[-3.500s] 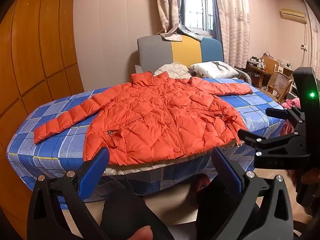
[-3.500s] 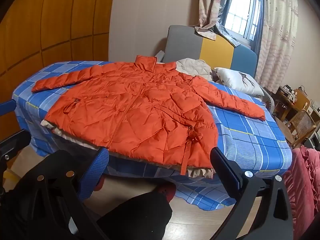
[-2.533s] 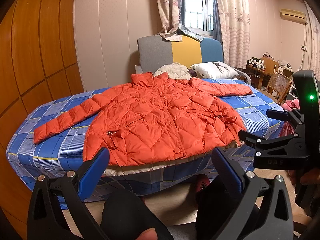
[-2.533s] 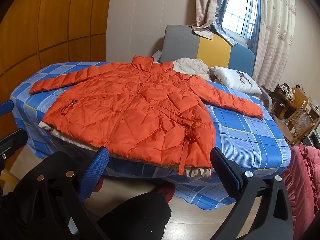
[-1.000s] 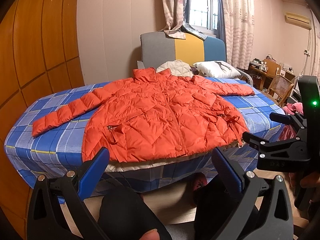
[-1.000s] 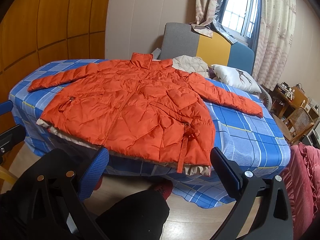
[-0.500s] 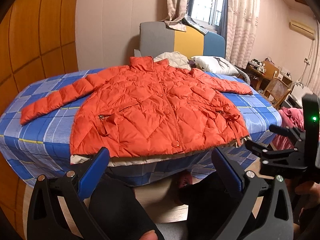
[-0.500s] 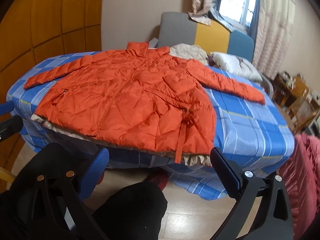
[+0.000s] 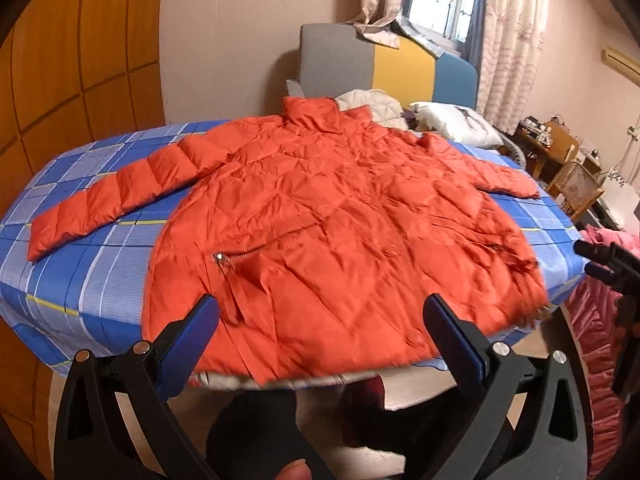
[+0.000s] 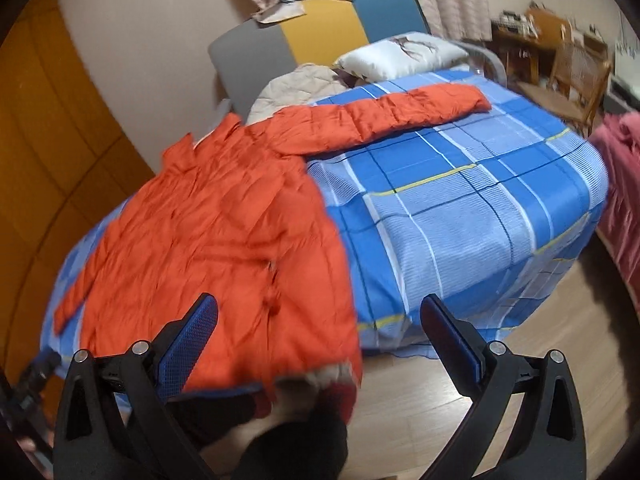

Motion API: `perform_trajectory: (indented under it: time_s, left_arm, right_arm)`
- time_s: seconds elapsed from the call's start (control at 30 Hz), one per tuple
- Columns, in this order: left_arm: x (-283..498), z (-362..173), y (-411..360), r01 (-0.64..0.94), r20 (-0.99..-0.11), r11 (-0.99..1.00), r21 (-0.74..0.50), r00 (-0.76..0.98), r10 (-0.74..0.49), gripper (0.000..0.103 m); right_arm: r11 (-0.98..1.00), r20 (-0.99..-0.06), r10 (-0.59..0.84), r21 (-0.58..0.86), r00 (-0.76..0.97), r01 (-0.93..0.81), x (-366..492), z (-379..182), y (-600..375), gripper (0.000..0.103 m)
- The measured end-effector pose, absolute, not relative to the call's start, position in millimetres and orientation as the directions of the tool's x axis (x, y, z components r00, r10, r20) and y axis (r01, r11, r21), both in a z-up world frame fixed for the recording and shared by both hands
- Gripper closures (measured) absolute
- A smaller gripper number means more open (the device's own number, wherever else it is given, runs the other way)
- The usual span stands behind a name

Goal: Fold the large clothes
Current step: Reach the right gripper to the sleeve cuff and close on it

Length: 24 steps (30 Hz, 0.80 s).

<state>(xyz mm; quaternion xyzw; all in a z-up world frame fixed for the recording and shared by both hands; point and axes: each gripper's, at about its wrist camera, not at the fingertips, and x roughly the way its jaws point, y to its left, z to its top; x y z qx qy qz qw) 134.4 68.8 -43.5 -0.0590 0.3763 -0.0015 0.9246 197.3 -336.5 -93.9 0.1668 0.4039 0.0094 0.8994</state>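
Now the blue-checked bed [image 9: 92,276] by the curtained window [image 9: 440,0] carries the orange jacket [image 9: 340,232], nearer than before, with left tool [image 9: 320,320] and right tool [image 10: 318,320] both spread, released.

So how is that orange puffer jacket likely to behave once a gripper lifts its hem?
The orange jacket looks quilted and puffy, so probably light for its bulk and floppy: the lifted part should sag. Its shell looks smooth and crinkled, so it may slip in the left gripper or right gripper, both open now.
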Motion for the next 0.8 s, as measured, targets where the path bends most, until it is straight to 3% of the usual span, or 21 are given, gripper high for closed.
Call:
perform_trajectory:
  time_s: [0.27,0.4,0.47,0.53,0.6,0.7,0.8]
  left_arm:
    - [196,-63,96,-0.098,-0.728,0.990,-0.100,0.686,-0.006,0.002]
    - [226,-72,99,-0.105,-0.740,0.991,-0.082,0.672,0.010,0.002]
    - [242,-76,101,-0.115,-0.740,0.990,-0.082,0.673,0.017,0.002]
    - [254,-81,102,-0.120,-0.745,0.990,-0.069,0.666,0.029,0.002]
    - [263,-88,103,-0.128,-0.747,0.990,-0.058,0.664,0.042,0.002]
    - [273,-101,107,-0.146,-0.766,0.987,-0.065,0.641,0.045,0.002]
    - [277,-111,109,-0.158,-0.773,0.984,-0.079,0.633,0.040,0.002]
  right_arm:
    - [0.954,-0.782,0.185,0.288,0.595,0.082,264,-128,-323,0.012]
    - [0.944,-0.797,0.233,0.324,0.557,0.068,284,-138,-323,0.027]
    - [0.947,-0.809,0.239,0.317,0.538,0.056,288,-143,-321,0.040]
    - [0.958,-0.822,0.214,0.281,0.528,0.050,287,-147,-318,0.067]
    - [0.960,-0.819,0.213,0.277,0.532,0.044,283,-149,-321,0.077]
    - [0.969,-0.824,0.192,0.247,0.533,0.033,277,-149,-321,0.085]
    - [0.975,-0.832,0.184,0.220,0.523,0.008,280,-150,-320,0.085]
